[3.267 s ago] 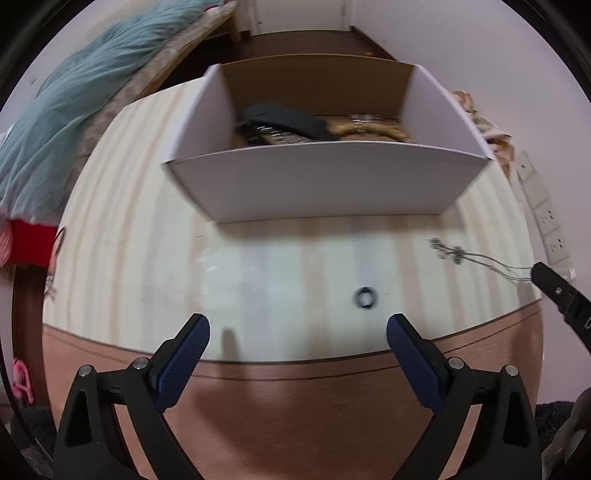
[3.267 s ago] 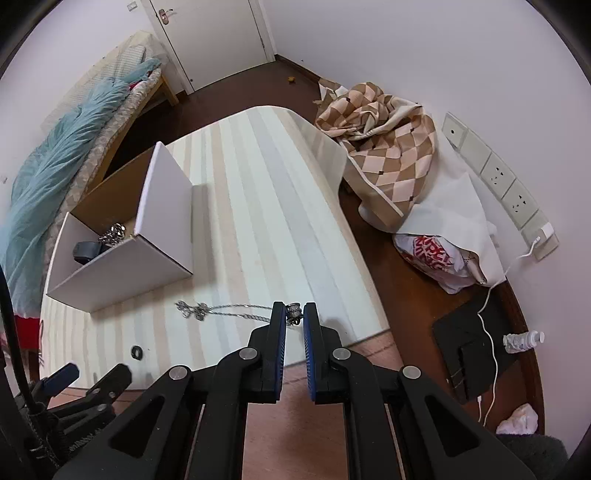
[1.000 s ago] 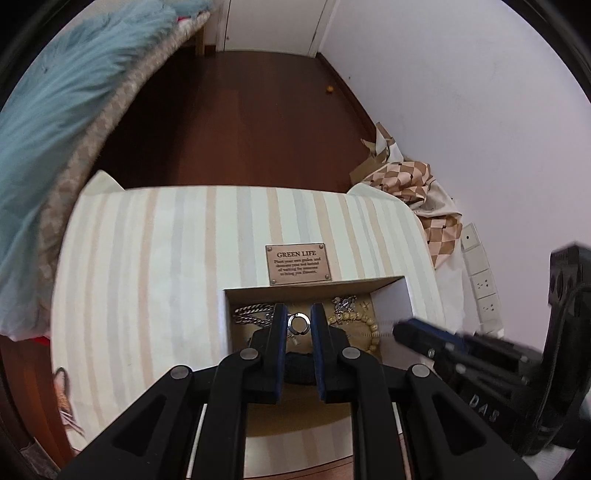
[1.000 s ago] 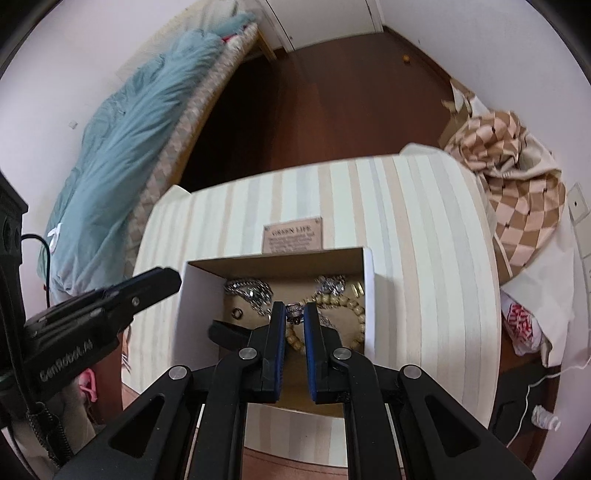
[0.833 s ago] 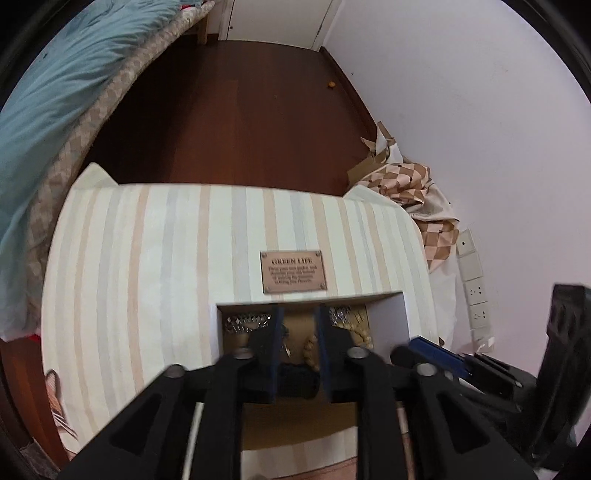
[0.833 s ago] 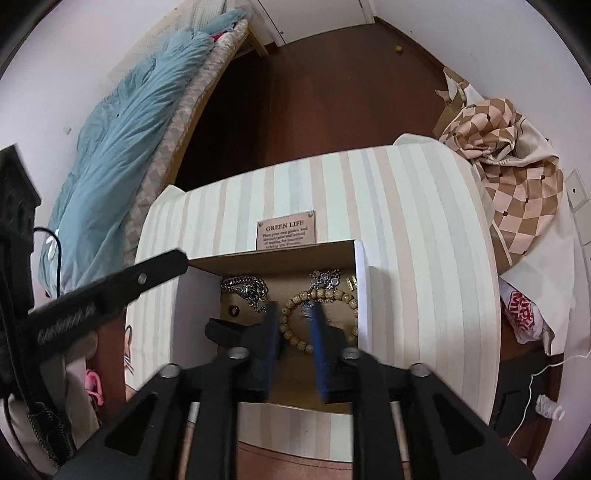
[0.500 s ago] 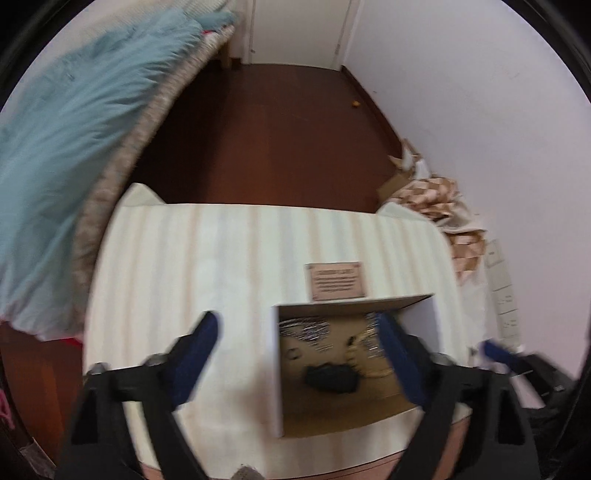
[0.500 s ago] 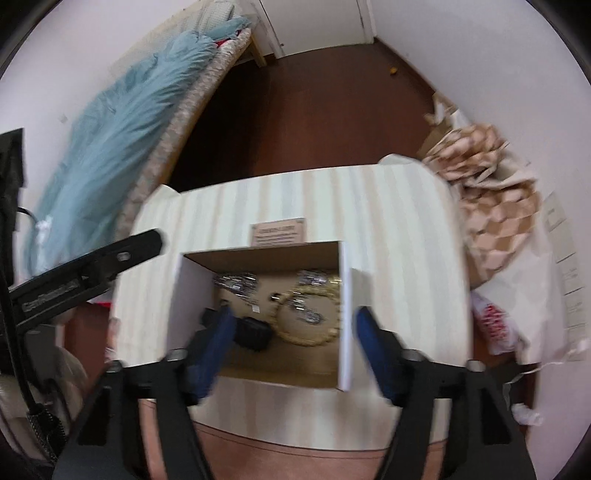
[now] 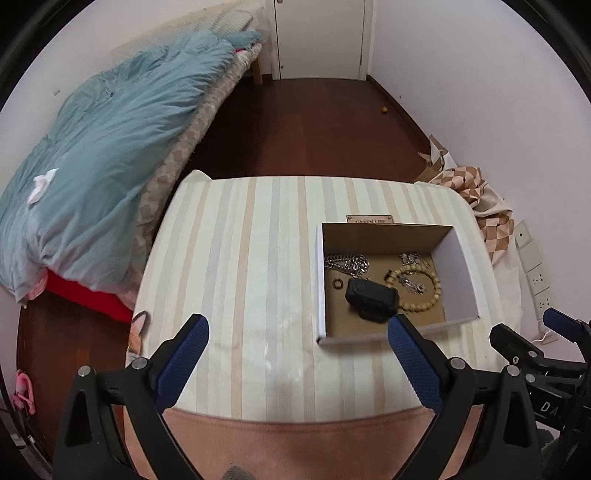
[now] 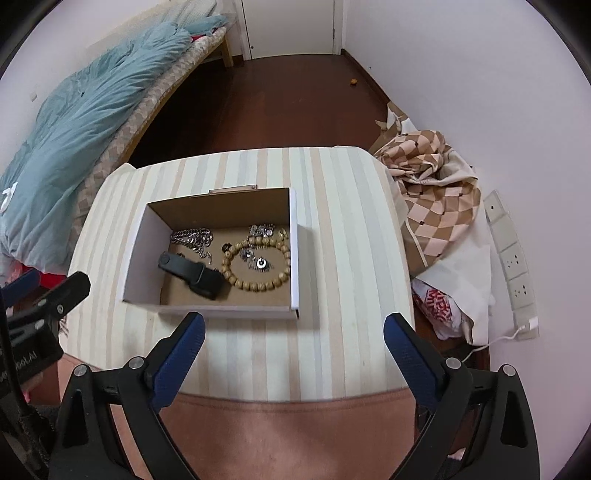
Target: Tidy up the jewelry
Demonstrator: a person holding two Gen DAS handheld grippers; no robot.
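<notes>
An open white cardboard box (image 10: 293,258) with a brown inside stands on the striped table (image 10: 332,221). In it lie a wooden bead bracelet (image 10: 258,284), a silver chain (image 10: 194,236), a silver pendant necklace (image 10: 255,260), a black case (image 10: 192,275) and a small dark ring (image 9: 337,283). The box also shows in the left wrist view (image 9: 461,269). My left gripper (image 9: 297,354) is open and empty, above the table's near edge, left of the box. My right gripper (image 10: 293,350) is open and empty, just in front of the box.
A bed with a teal duvet (image 9: 103,155) stands to the left. A small brown plaque (image 9: 369,220) lies behind the box. Checked cloth and bags (image 10: 436,192) lie on the floor at the right, by wall sockets (image 10: 513,258). A white door (image 10: 291,26) is at the back.
Both grippers were shut over the box, the left on the ring and the right on the necklace. Both have opened, the pieces lie in the box, and both grippers have pulled back.
</notes>
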